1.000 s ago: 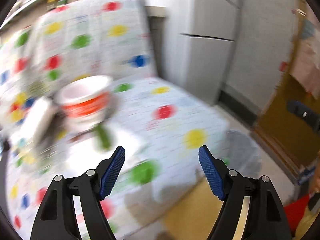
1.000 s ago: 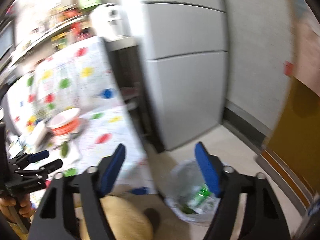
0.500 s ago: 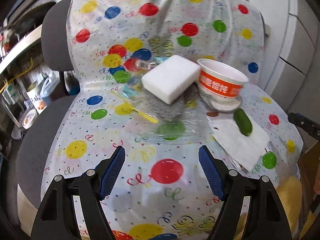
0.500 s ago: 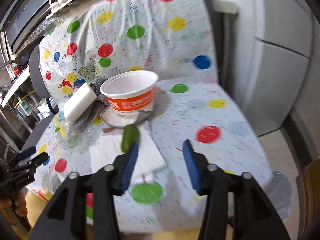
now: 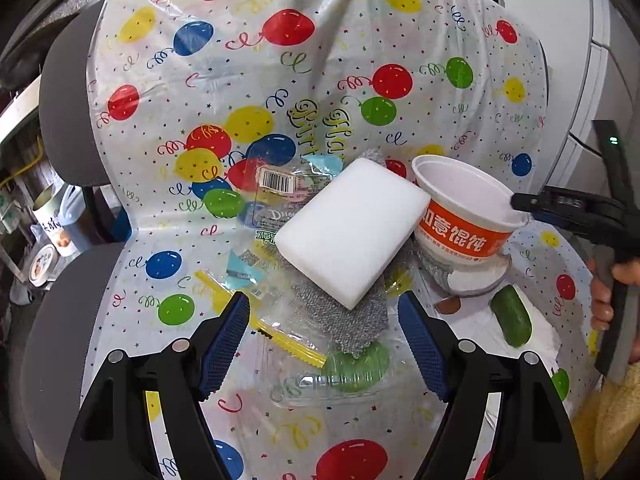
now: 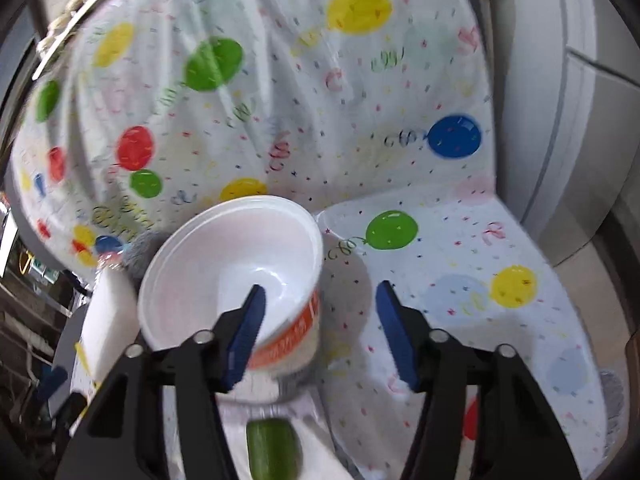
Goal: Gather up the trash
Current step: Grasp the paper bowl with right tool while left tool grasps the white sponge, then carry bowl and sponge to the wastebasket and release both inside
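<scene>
Bowl (image 6: 224, 264) now straddled by right gripper (image 6: 320, 336).

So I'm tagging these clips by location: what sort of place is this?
Probably a home kitchen or dining corner. A grey fridge-like cabinet stands right of a chair draped in a balloon-print party cover, and a cluttered shelf with tins sits left.

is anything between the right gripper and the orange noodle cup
Nothing visible does. The right gripper is open with its jaws straddling the near wall of the orange noodle cup, one finger over the cup's empty inside and one outside. The white sponge sits off to the cup's far side.
</scene>
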Available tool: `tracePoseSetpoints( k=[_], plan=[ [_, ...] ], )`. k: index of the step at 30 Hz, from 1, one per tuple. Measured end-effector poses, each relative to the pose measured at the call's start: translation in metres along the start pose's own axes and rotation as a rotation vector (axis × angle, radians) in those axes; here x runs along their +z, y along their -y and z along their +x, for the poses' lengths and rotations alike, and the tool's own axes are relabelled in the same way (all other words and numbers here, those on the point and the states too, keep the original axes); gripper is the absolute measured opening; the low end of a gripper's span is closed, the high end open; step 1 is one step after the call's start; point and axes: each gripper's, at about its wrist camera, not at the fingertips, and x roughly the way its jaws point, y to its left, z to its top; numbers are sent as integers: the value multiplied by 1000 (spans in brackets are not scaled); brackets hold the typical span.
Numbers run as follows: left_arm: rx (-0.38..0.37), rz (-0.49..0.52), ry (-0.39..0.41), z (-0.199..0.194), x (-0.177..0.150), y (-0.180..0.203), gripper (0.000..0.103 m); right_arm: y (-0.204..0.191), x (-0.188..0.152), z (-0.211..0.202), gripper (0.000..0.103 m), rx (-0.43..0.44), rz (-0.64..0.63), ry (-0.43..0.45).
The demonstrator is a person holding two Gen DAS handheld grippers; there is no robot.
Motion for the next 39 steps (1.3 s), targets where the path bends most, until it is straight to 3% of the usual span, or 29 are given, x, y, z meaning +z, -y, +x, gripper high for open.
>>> tracePoseSetpoints(
  k=[2,5,9,12,19,23,28,32,36,39],
  plan=[
    [-1,-5,-9,1,-2,-1,77,-1,2,12,22,10,31,-34],
    [15,-1,-16,-1,-7,-3,77,-6,0,1,7,19,40,9],
    [27,16,0,-11,-10,-3,77,-18,-9,-57,6,-17,-28,181],
    [27,21,12,-15,-9,0,77,-17,-17,-96,6,-70,-59,259],
    [43,126,44,-2,1,38,75,0,-58,-135,6,-109,-106,203],
    [102,176,23,23,12,54,71,16,-71,-133,6,-95,-92,165],
    [140,189,-23,54,22,51,55,26,-73,-131,6,-88,-69,150],
    [62,156,7,43,26,39,28,29,-73,-134,6,-78,-58,158],
    [3,112,59,10,26,30,19,30,-75,-139,6,-75,-46,169],
    [-73,48,96,-23,21,22,19,29,-78,-145,6,-77,-41,182]
  ],
)
